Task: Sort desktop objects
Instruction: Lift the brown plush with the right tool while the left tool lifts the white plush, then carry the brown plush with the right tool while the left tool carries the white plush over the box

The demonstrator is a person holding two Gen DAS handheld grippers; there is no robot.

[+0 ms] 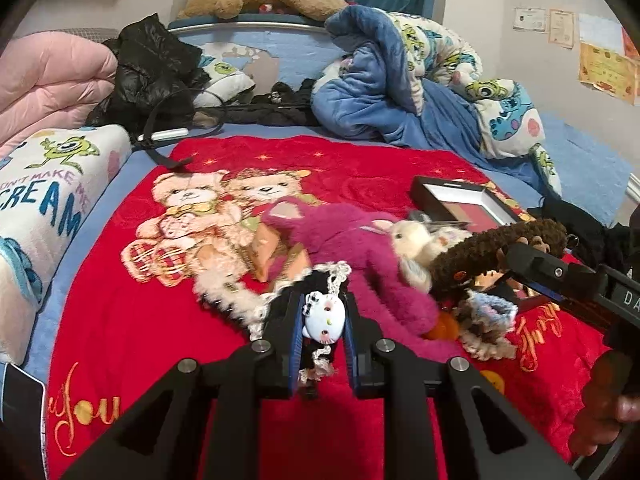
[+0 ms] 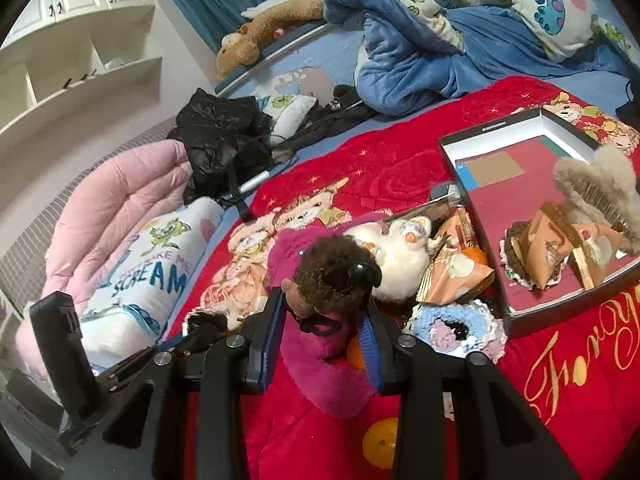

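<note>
My left gripper (image 1: 323,312) is shut on a white cat-face charm (image 1: 324,320) that hangs by a beaded chain from a black, lace-trimmed piece; it is held just above the red blanket (image 1: 120,320). My right gripper (image 2: 324,312) is shut on a brown fuzzy monkey toy (image 2: 332,272), lifted over a magenta plush (image 2: 332,364). The left wrist view shows that toy (image 1: 500,248) at the right, in the right gripper (image 1: 520,258). An open black box (image 2: 500,128) lies at the right and holds snack packets, a furry hair clip and a crocheted piece.
A white plush (image 2: 396,256), orange packets (image 2: 452,272), a blue-and-pink crocheted ring (image 2: 452,328) and an orange fruit (image 2: 380,440) lie near the box. A rumpled blue quilt (image 1: 380,92), a black jacket (image 1: 152,68) and a pink duvet (image 1: 52,80) fill the far side of the bed.
</note>
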